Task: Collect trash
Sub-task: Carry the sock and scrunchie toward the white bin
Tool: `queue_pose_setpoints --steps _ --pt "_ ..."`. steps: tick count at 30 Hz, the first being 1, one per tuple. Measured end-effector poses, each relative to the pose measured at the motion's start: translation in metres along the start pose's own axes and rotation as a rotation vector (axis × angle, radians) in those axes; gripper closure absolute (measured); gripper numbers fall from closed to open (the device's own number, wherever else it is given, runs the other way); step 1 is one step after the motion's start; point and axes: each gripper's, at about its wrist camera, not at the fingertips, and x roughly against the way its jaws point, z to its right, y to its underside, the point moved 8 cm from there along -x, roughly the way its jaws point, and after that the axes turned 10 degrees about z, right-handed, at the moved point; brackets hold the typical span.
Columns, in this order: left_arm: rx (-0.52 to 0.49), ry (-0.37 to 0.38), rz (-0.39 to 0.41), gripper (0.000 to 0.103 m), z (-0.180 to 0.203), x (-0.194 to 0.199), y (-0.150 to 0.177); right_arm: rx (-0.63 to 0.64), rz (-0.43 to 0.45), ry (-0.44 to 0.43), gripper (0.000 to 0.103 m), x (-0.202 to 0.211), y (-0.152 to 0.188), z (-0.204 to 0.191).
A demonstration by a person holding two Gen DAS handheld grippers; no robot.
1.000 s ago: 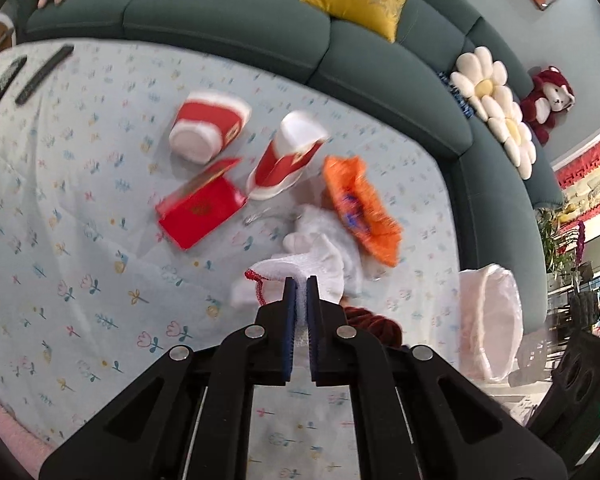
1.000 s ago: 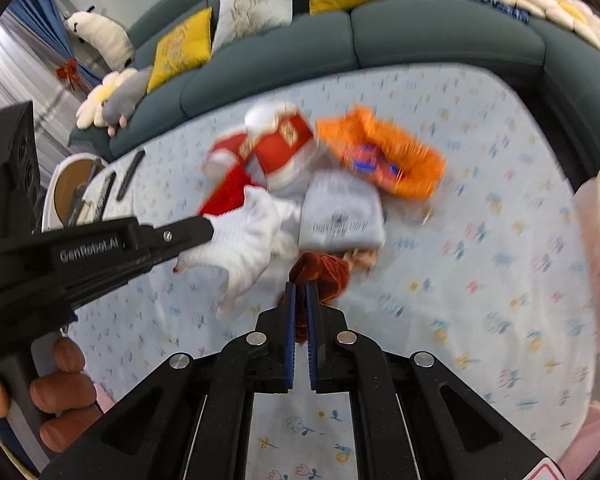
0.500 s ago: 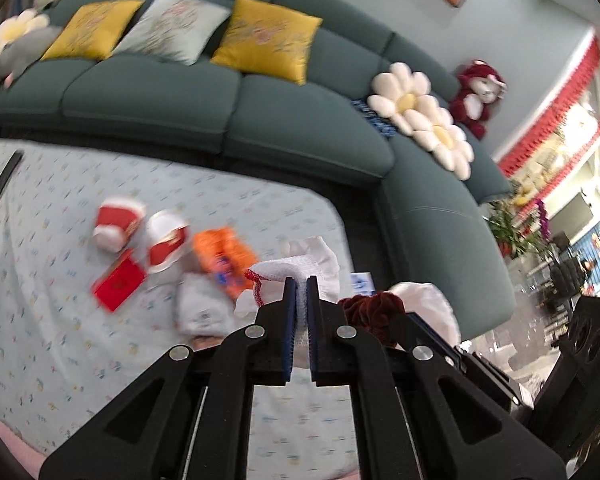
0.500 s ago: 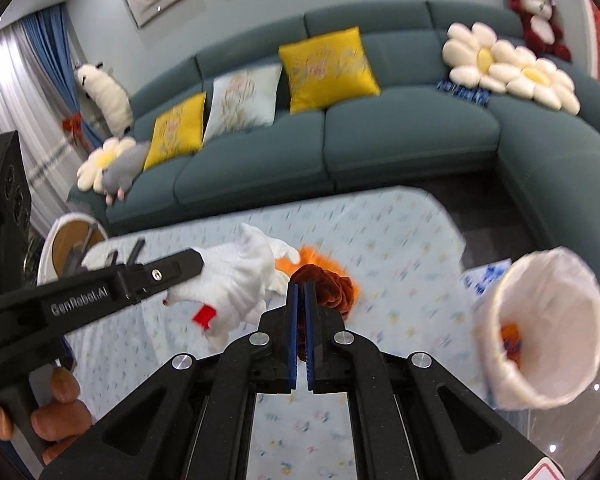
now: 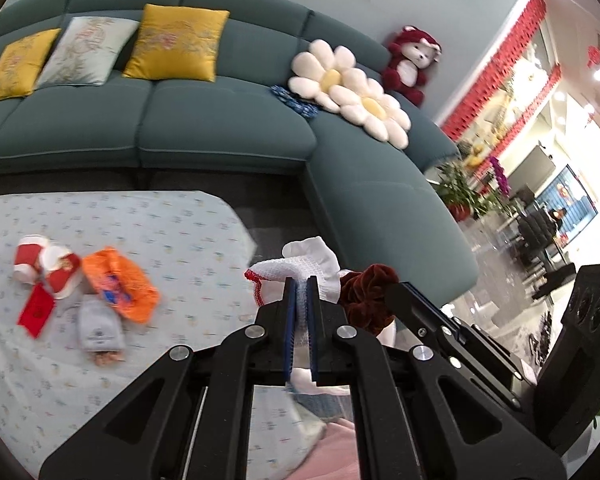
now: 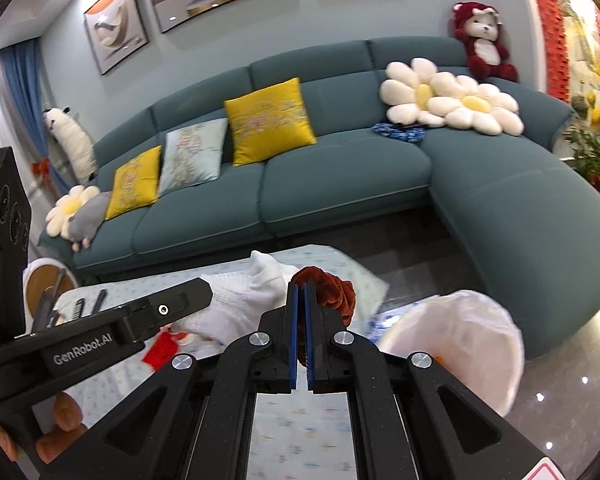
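My left gripper is shut on a white knitted cloth with a red trim, held in the air past the table's right end. The cloth also shows in the right wrist view. My right gripper is shut on a dark red crumpled scrunchie-like piece, close beside the left one; it shows in the left wrist view. A white-lined trash bin stands open on the floor at lower right. Left on the table: two red paper cups, a red packet, an orange wrapper, a grey pouch.
The table has a light floral cloth. A teal corner sofa with yellow cushions, flower pillows and a red plush bear curves behind. Dark remotes lie at the table's far left. Pink fabric shows below the left gripper.
Both grippers have lifted their pieces off the table and swung right and up, away from the trash pile toward the bin. The table items now sit far to the left.
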Motion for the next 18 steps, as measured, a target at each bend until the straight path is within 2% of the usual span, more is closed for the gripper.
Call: queue_pose_setpoints --steps 10,18 --pt "-0.059 0.07 -0.092 0.098 0.06 -0.049 0.031 -0.075 -0.028 0.108 0.1 0.001 0.014 0.087" --pt "-0.077 0.092 -0.143 0.097 0.086 -0.079 0.049 -0.116 -0.051 0.171 0.099 -0.003 0.026 0.126"
